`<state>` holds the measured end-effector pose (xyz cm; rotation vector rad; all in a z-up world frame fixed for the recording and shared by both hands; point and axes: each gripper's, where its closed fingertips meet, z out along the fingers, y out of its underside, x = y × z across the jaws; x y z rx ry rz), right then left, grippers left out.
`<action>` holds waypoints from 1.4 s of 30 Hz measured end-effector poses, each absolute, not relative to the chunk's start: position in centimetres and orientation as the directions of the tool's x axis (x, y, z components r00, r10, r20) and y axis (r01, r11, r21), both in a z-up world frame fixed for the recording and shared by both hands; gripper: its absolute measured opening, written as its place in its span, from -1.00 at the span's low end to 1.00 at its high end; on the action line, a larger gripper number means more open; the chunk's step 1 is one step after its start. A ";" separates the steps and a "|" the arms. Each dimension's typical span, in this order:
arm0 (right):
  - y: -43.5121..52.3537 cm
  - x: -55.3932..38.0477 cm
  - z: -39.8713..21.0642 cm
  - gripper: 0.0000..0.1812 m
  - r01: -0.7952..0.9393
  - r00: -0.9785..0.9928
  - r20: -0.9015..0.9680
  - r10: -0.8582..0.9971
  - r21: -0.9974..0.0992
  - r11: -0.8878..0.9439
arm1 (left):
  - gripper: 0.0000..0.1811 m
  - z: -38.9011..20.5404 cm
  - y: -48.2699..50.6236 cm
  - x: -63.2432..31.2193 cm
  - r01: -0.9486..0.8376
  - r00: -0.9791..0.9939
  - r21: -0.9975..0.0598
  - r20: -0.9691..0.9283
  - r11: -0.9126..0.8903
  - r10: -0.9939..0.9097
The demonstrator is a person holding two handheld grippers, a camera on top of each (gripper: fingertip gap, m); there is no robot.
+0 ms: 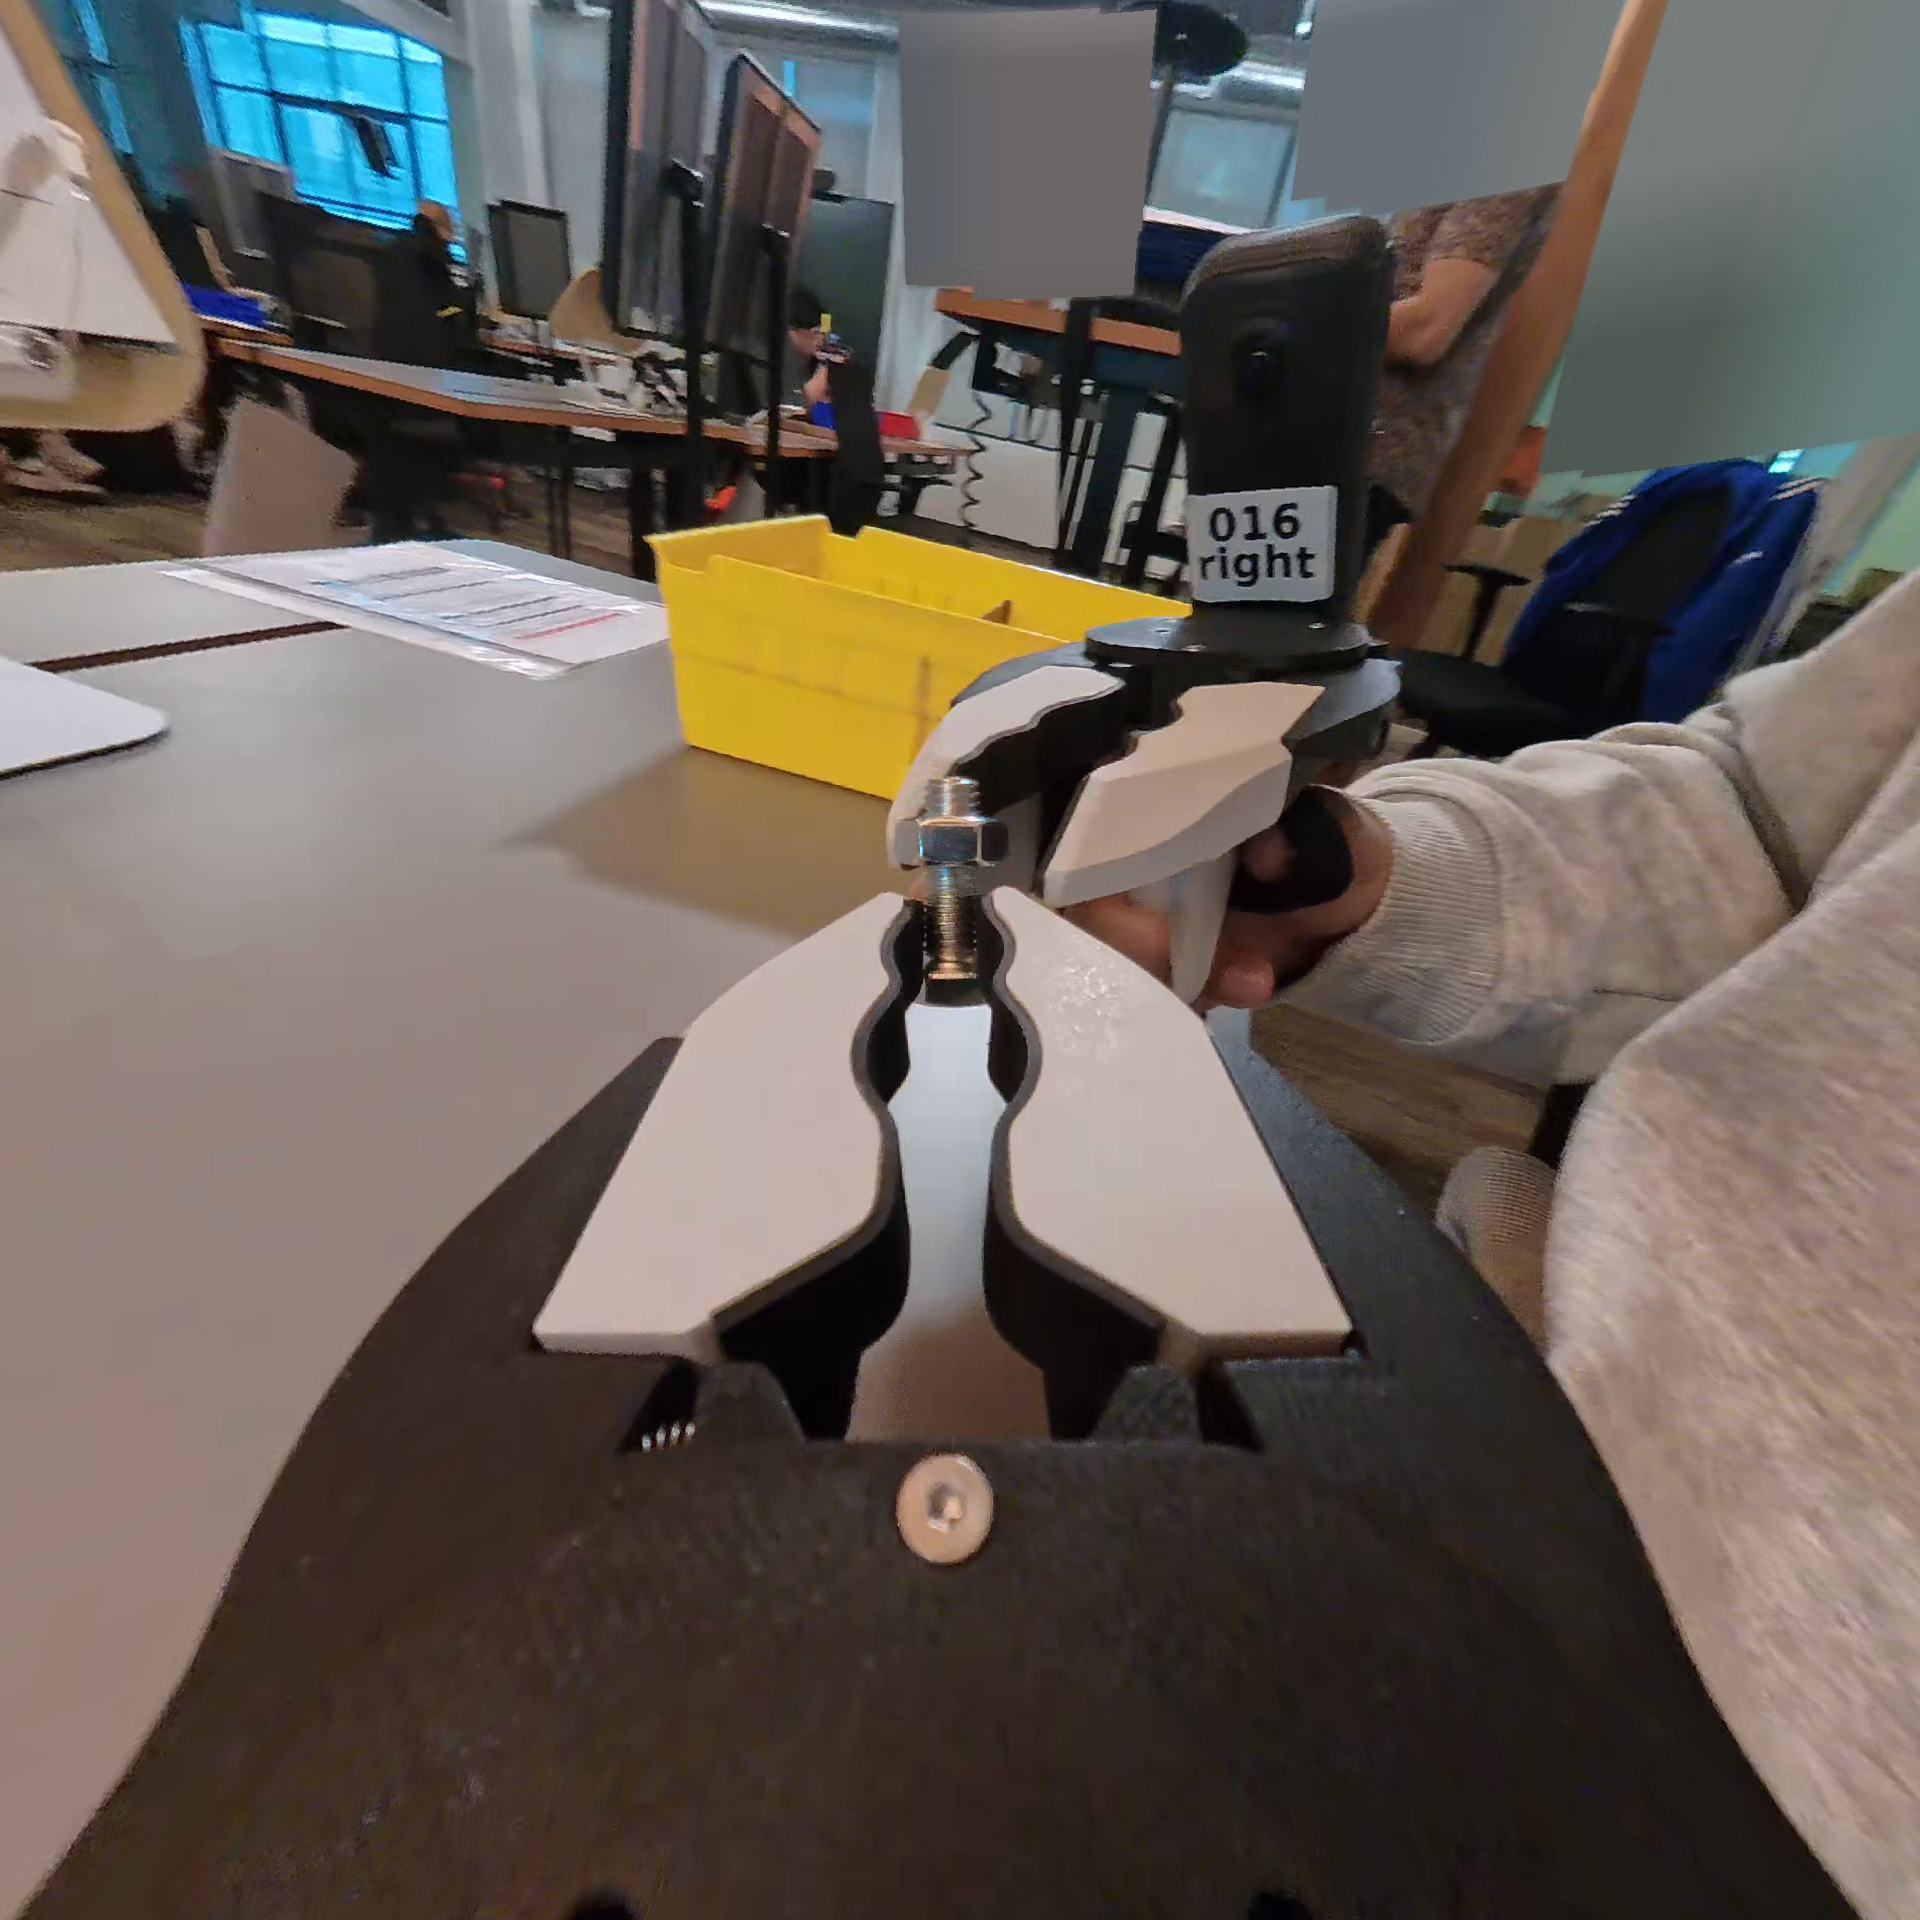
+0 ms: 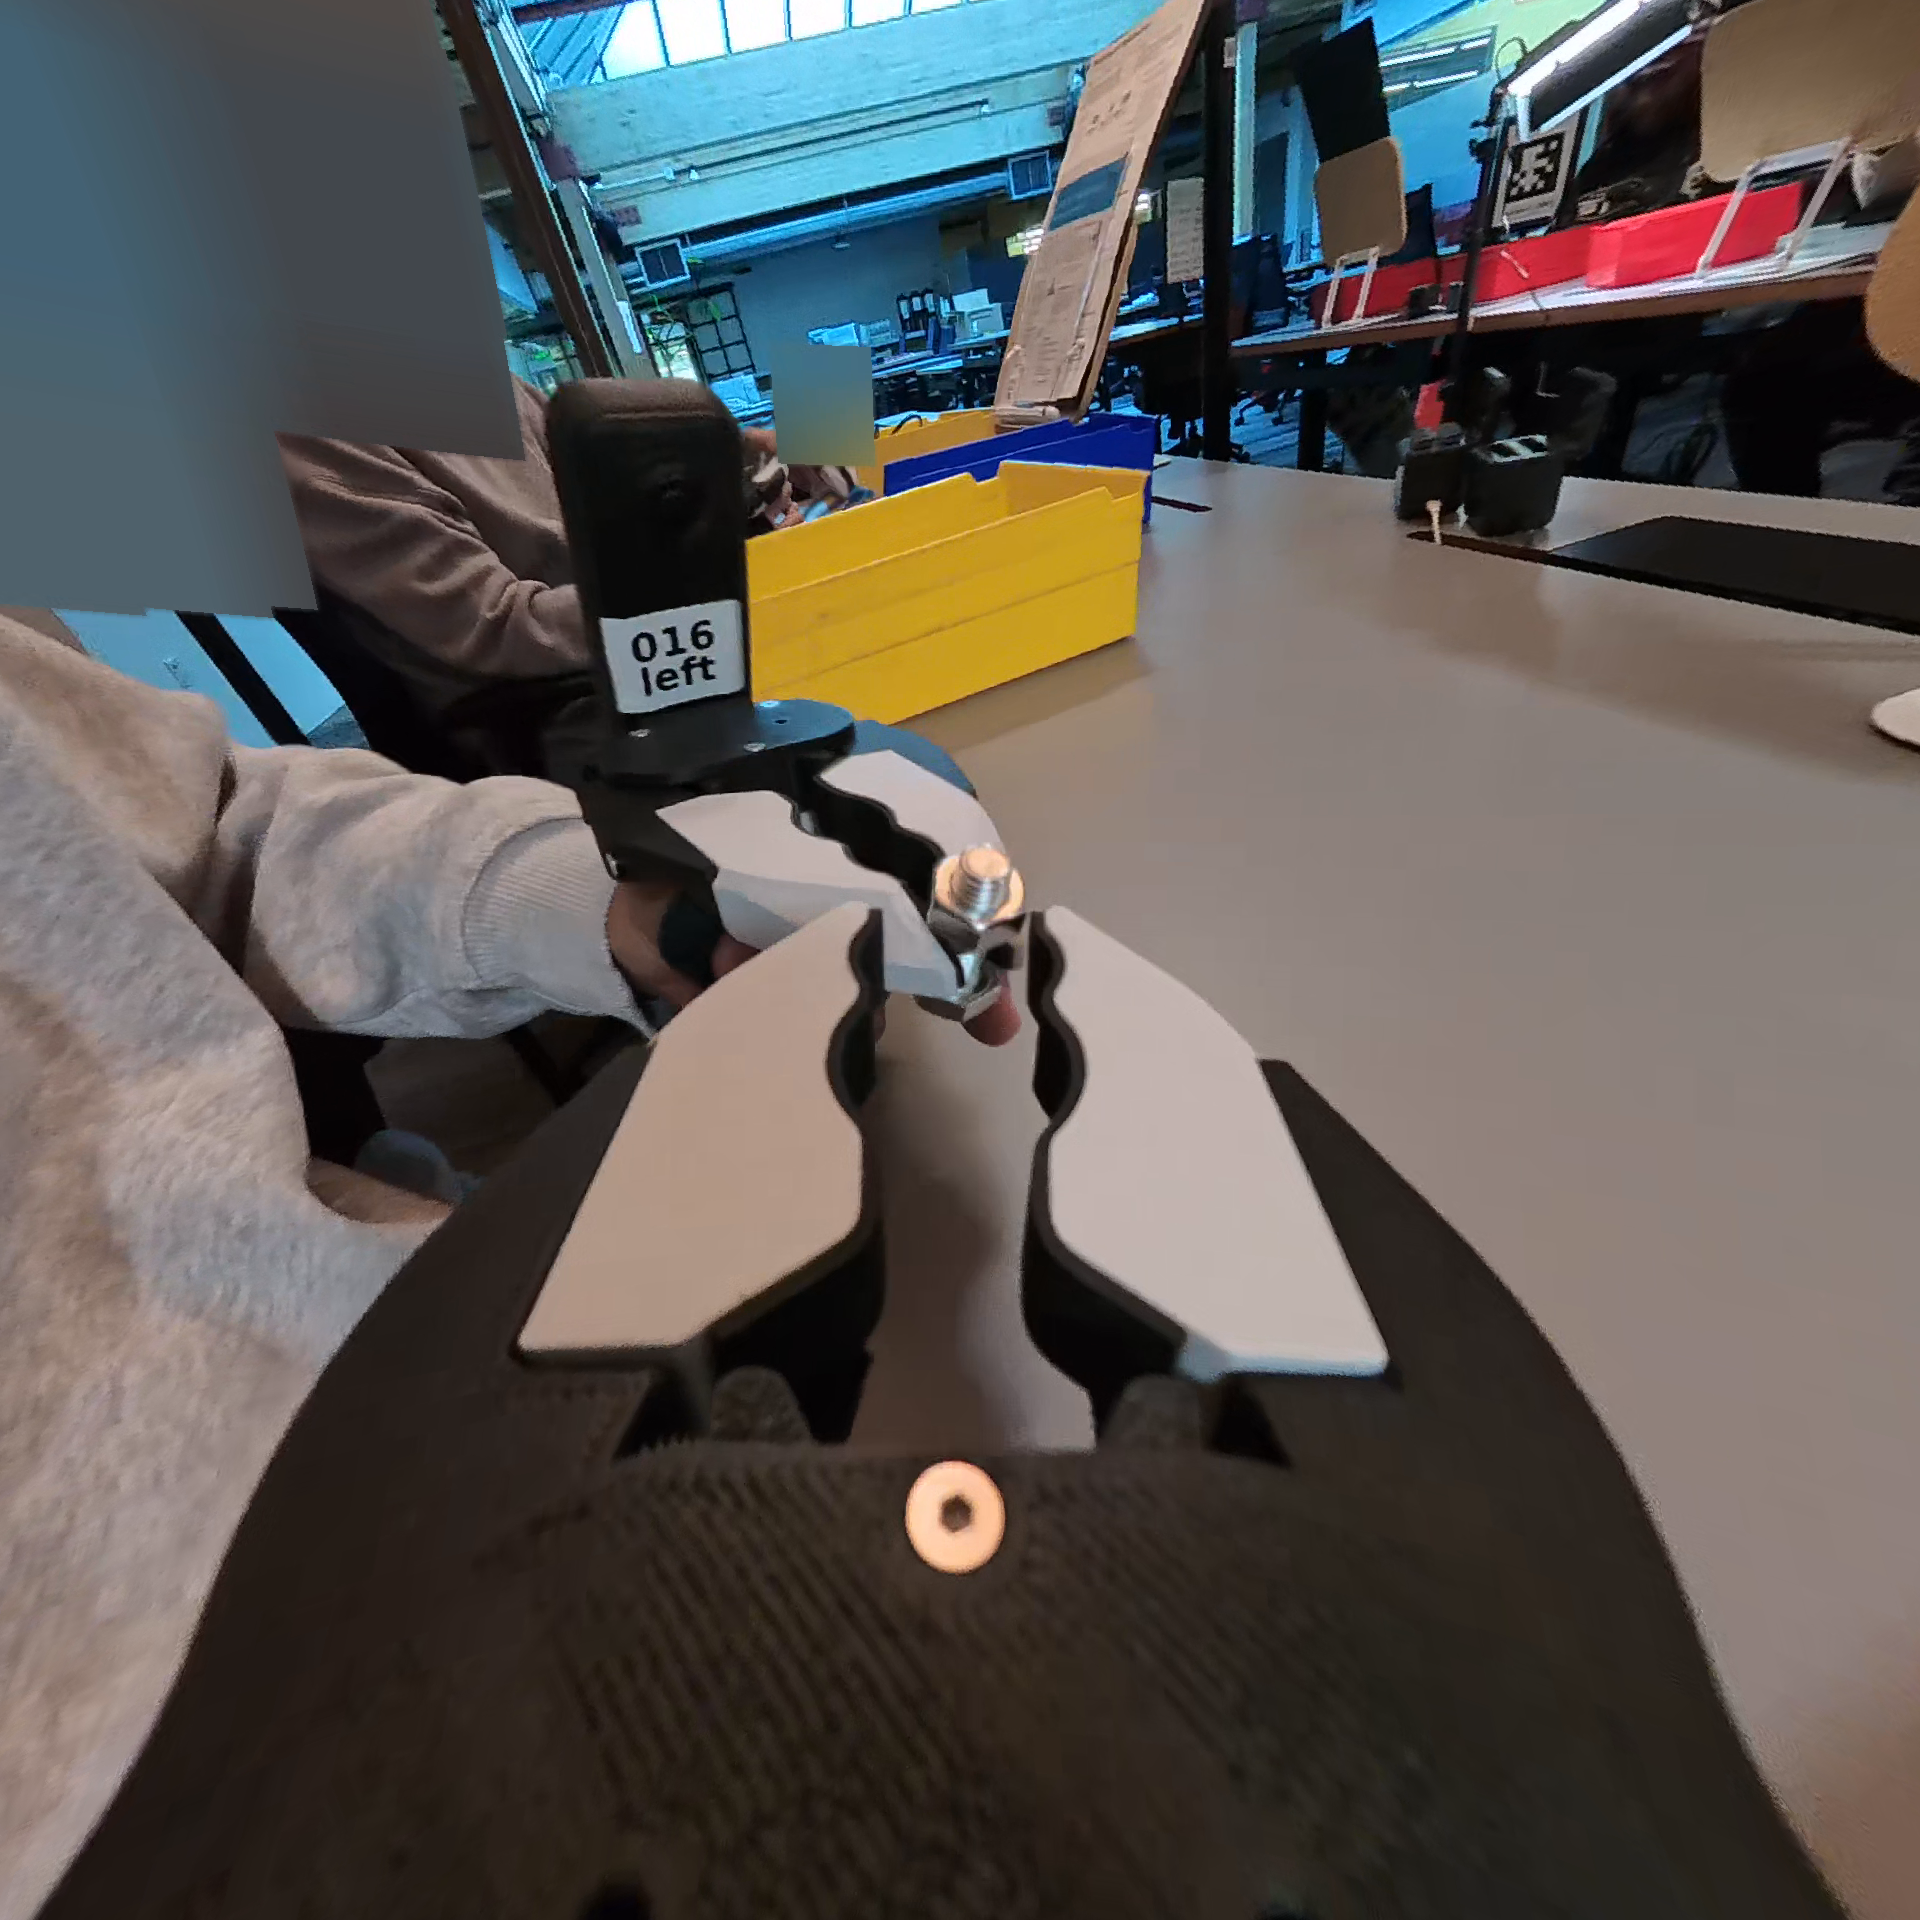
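A silver bolt stands upright above the grey table, with a hex nut threaded near its top. My left gripper is shut on the bolt's lower shank. My right gripper reaches in from the right, its fingers on either side of the nut. In the right wrist view the nut sits between my right gripper's fingertips, with the bolt's threaded end poking above. The left gripper comes in from the left beneath it. Grey-sleeved hands hold both grippers.
A yellow bin stands on the table behind the grippers, and it also shows in the right wrist view with a blue bin behind it. A sheet in a plastic sleeve lies far left. Black objects and a dark mat lie at right. My two grippers' fingertips are within a few centimetres of each other.
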<state>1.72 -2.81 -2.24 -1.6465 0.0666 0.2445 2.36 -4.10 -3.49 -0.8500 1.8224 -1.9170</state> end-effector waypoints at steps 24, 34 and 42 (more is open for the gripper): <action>-5.7 0.7 -2.2 -0.80 -0.162 0.975 -0.178 0.130 -0.979 -0.123 | -0.60 -5.2 -7.9 0.8 -0.150 -0.870 -0.982 0.077 0.114 -0.487; -5.6 -0.4 -3.0 -0.80 -0.151 0.962 -0.182 0.202 -0.975 -0.163 | -0.68 -5.1 -7.9 -0.7 -0.184 -0.923 -0.978 0.137 0.100 -0.359; -5.7 -1.0 -2.5 -0.80 -0.173 0.946 -0.202 0.254 -0.976 -0.135 | -0.74 -5.5 -8.0 -0.9 -0.198 -0.925 -0.972 0.142 0.127 -0.352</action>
